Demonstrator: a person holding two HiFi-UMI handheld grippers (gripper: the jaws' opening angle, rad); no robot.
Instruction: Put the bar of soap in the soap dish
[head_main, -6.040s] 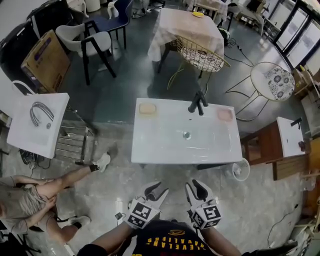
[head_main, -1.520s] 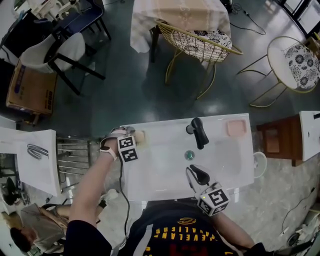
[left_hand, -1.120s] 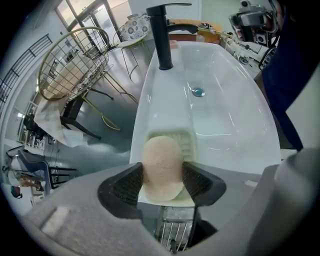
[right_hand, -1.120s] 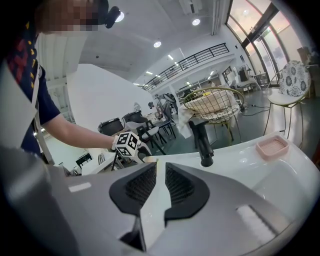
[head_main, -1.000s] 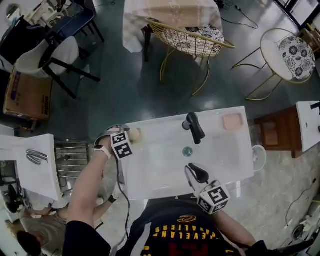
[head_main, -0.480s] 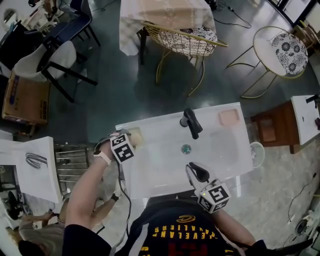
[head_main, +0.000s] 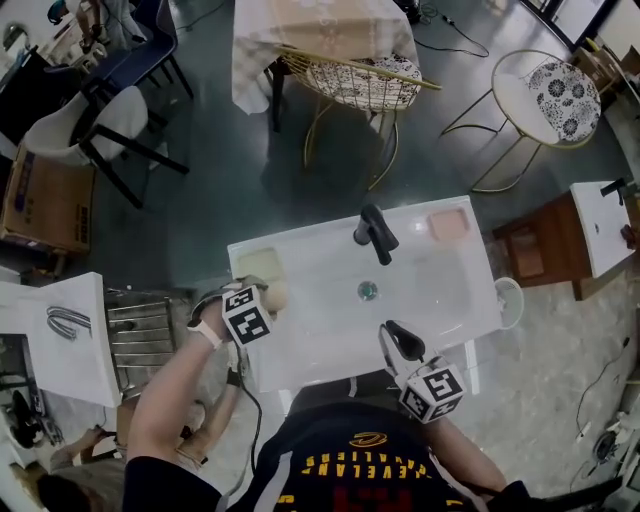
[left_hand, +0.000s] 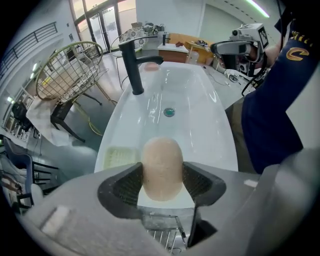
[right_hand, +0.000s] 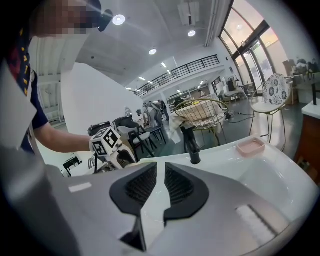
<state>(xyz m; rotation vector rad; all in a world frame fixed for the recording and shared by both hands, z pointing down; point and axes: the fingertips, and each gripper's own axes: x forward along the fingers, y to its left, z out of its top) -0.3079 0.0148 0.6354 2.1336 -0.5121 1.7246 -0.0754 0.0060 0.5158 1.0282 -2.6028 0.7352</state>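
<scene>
The left gripper (left_hand: 163, 175) is closed on the bar of soap (left_hand: 161, 152), held over the left edge of the washbasin (head_main: 330, 335) near a pale tray (head_main: 257, 265) at its far left corner, well apart from the pink soap dish (head_main: 447, 224) at the far right corner; the right gripper (right_hand: 160, 172) is seen narrowly open, empty.

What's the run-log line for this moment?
left tool: shut on soap bar | right tool: open, empty | pink dish: no soap yet
</scene>
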